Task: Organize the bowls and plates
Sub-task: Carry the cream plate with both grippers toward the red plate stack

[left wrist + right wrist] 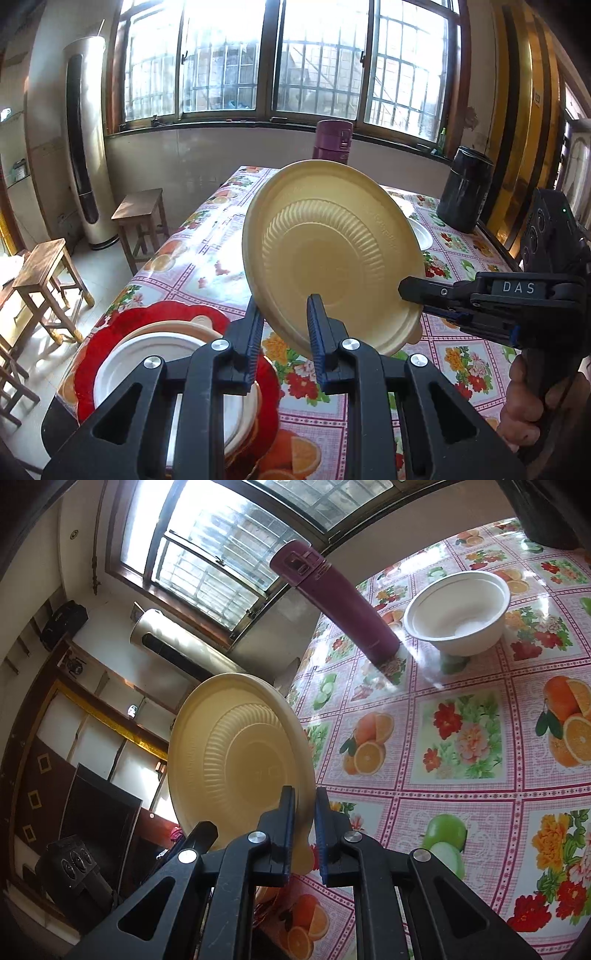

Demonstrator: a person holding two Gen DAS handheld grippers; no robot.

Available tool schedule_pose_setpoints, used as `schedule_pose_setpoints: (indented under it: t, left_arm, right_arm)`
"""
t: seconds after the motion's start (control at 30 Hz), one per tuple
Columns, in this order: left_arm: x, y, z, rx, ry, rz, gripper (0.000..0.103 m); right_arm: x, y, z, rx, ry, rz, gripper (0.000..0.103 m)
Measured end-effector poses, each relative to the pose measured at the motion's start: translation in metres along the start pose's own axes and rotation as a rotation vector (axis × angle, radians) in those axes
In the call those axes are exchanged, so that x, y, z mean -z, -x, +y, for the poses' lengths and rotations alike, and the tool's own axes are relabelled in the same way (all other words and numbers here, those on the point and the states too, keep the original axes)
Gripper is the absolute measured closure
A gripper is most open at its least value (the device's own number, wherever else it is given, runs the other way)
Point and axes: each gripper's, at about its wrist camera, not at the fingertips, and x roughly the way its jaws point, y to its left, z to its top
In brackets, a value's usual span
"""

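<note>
gripping yellow plate [236, 760] by rim

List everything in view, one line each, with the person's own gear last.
Round yellow plastic plate: one, held tilted above the table.
Red scalloped tray: one, near table edge, holding stacked white and cream plates.
White plastic bowl: one, on the floral tablecloth.
Purple flask: one, beside the bowl.
Black canister: one, far table edge.
Wooden stools: several, on the floor.
Right tongs: black, shut on the plate's rim.
Left tongs: black, holding nothing.
</note>
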Motion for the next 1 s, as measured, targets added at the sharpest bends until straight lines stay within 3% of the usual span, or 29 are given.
schedule_pose_setpoints:
  t: [0.47,1.0]
  left_arm:
    - [0.023,0.018,0.047,-0.064,0.06,0.003,0.081]
    - [0.032,0.049,0.086,-0.142,0.102,-0.004,0.082]
  right_arm:
    - [0.032,-0.04,0.04,-0.013,0.078,0.103,0.092]
    - [0.065,-0.068,0.08,-0.085,0.152,0.2,0.088]
